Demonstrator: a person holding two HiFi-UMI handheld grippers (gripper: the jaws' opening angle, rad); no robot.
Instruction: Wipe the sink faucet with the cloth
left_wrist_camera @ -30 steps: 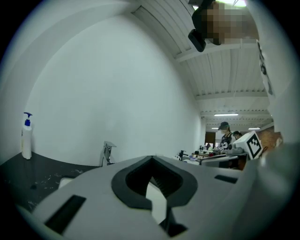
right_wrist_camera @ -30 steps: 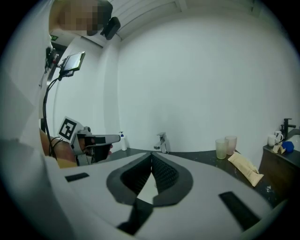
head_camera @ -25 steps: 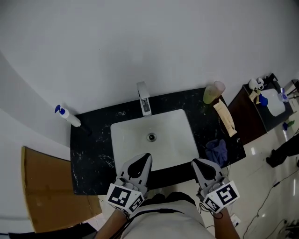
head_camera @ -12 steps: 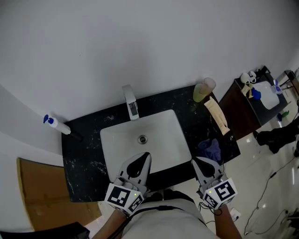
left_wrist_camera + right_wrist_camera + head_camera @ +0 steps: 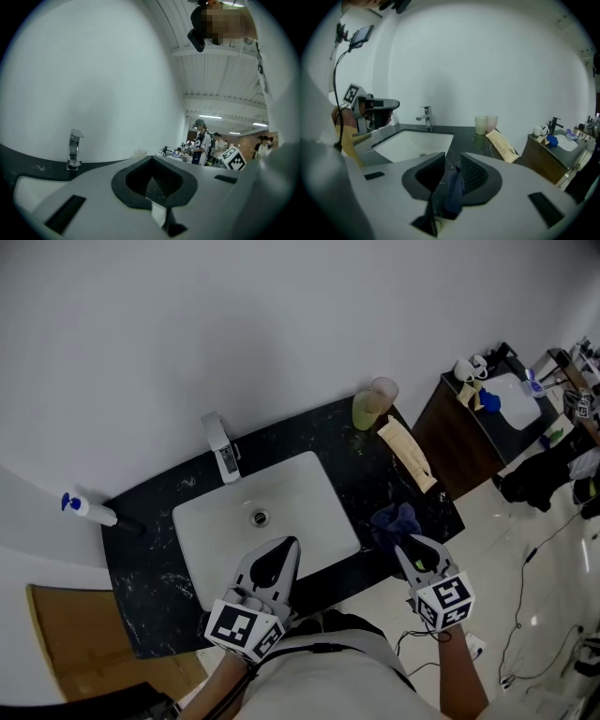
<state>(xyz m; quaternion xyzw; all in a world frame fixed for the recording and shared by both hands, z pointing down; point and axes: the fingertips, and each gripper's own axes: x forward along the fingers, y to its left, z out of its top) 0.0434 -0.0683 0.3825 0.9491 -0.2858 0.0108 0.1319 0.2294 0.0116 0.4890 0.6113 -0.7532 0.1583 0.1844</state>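
Note:
The chrome faucet stands at the back of the white sink; it also shows in the left gripper view and the right gripper view. A crumpled blue cloth lies on the black counter right of the sink. My right gripper points down at the cloth's near edge. Its jaws have just been opening and stand slightly apart, and the cloth shows in the gap of the right gripper. My left gripper hovers over the sink's front rim, jaws together and empty, the same in its own view.
Two pale cups and a tan packet sit on the counter at the back right. A spray bottle lies at the far left. A dark side table stands to the right, and cardboard lies at the lower left.
The head view has swung right, so the sink sits further left. My right gripper has dropped to the cloth's edge and its jaws have parted. The left gripper has shifted slightly.

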